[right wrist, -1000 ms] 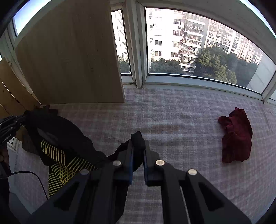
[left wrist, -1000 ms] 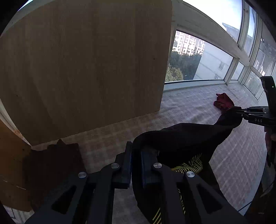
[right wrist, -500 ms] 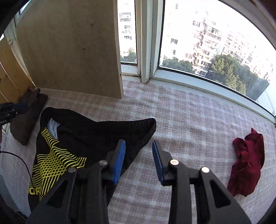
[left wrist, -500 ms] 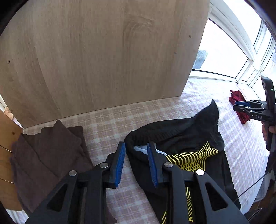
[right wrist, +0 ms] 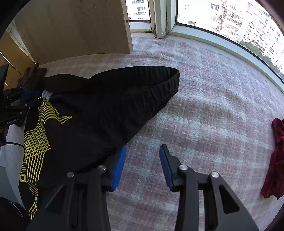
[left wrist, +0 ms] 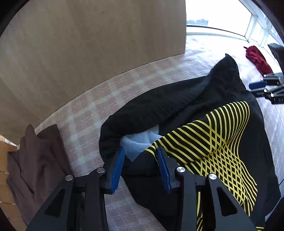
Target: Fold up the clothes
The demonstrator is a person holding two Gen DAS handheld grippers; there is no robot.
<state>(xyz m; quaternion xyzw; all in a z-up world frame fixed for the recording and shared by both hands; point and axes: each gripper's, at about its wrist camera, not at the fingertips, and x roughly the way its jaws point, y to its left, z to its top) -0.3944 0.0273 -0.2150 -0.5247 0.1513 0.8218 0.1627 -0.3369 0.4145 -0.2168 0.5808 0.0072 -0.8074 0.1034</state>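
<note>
A: Where is the garment?

B: The black garment with yellow line print (left wrist: 209,135) lies spread on the checked surface (right wrist: 204,110), its ribbed hem (right wrist: 165,83) pointing toward the window (right wrist: 230,16). A pale blue inner patch (left wrist: 140,142) shows at its near edge.

A: And the left tongs?

B: The left tongs (left wrist: 140,160) stand apart, blue pads (left wrist: 117,165) facing each other on either side of that pale patch, low over the garment's edge. Nothing is clamped between them.

A: The right tongs?

B: The right tongs (right wrist: 142,160) are also apart. The left pad sits just beside the garment's black edge; the gap between the pads shows only bare checked cloth.

A: Anything else around?

B: A folded brown garment (left wrist: 35,160) lies to the left, against the wooden panel (left wrist: 88,44). A crumpled red garment (right wrist: 275,160) lies well apart to the right, near the window side.
</note>
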